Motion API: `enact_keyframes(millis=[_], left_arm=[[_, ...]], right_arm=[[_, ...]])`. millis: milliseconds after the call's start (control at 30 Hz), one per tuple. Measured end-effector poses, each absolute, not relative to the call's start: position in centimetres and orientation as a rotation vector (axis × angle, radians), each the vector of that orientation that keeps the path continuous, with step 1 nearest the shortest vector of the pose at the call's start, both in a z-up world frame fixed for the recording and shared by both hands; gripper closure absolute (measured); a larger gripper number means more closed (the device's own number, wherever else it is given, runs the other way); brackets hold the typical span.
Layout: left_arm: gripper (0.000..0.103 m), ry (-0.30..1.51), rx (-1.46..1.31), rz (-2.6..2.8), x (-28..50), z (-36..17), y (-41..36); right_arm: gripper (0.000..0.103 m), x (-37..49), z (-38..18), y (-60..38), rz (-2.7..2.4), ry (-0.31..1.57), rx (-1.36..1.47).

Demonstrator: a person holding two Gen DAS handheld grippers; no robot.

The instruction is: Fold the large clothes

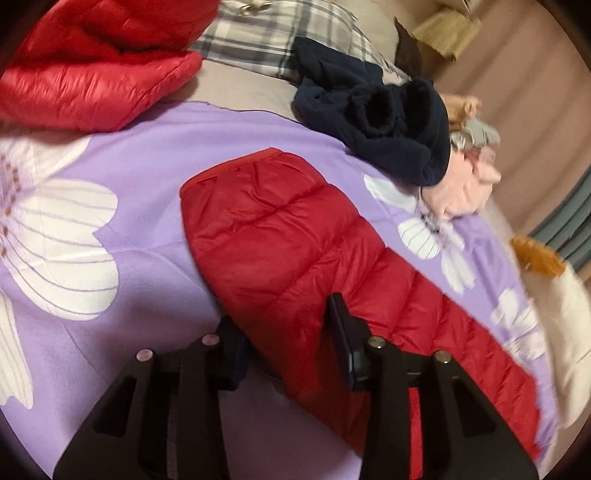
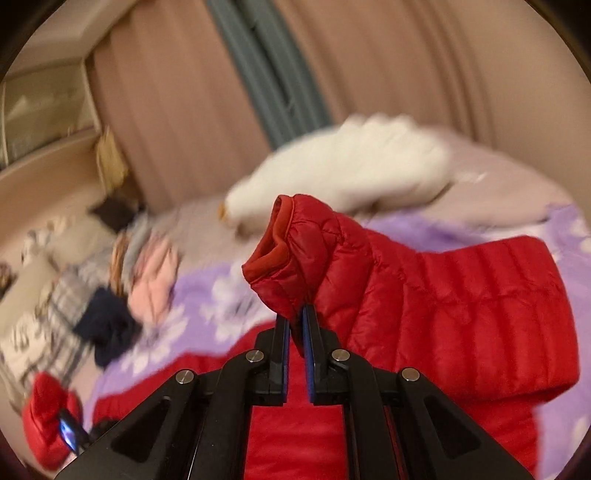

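A red quilted puffer jacket lies on a purple flowered blanket. In the left wrist view one red sleeve stretches flat across the blanket. My left gripper is open, its fingers on either side of the sleeve close above it. The jacket's bunched body lies at the upper left. In the right wrist view my right gripper is shut on the other red sleeve near its cuff and holds it lifted above the bed, the cuff opening facing up.
A dark navy garment and pink clothes are piled at the blanket's far edge. A plaid cloth lies behind. A white pillow sits near the curtain. The left gripper shows small at the lower left.
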State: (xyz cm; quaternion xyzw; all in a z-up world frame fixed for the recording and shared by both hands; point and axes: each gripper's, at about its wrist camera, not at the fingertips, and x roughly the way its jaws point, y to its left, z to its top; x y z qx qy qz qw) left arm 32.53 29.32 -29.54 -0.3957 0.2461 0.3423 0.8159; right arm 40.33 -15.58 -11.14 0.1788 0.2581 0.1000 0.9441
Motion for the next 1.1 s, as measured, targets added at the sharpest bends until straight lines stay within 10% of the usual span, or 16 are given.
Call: enact_keyframes(millis=[400, 500, 633, 733, 867, 1100], left_arm=[[0.070, 0.495, -0.860, 0.723, 32.3, -29.7, 29.4], [0.069, 0.500, -0.855, 0.726, 32.3, -29.7, 29.4], [0.069, 0.517, -0.838, 0.736, 32.6, -29.6, 29.3], [0.071, 0.540, -0.828, 0.739, 32.9, -29.4, 29.4], [0.073, 0.602, -0.790, 0.695, 33.3, -28.9, 29.2], [0.088, 0.634, -0.826, 0.626, 33.5, -28.3, 29.2]], right_arm=[[0.094, 41.8, -15.3, -7.8, 0.305, 0.756, 0.280], [0.081, 40.6, -14.7, -9.0, 0.328, 0.741, 0.299], [0.031, 38.3, -13.6, -11.1, 0.320, 0.686, 0.317], [0.032, 36.5, -13.4, -13.6, 0.222, 0.634, 0.264], [0.074, 37.4, -16.0, -18.7, -0.055, 0.691, 0.185], [0.076, 39.3, -24.1, -28.3, -0.299, 0.804, 0.396]])
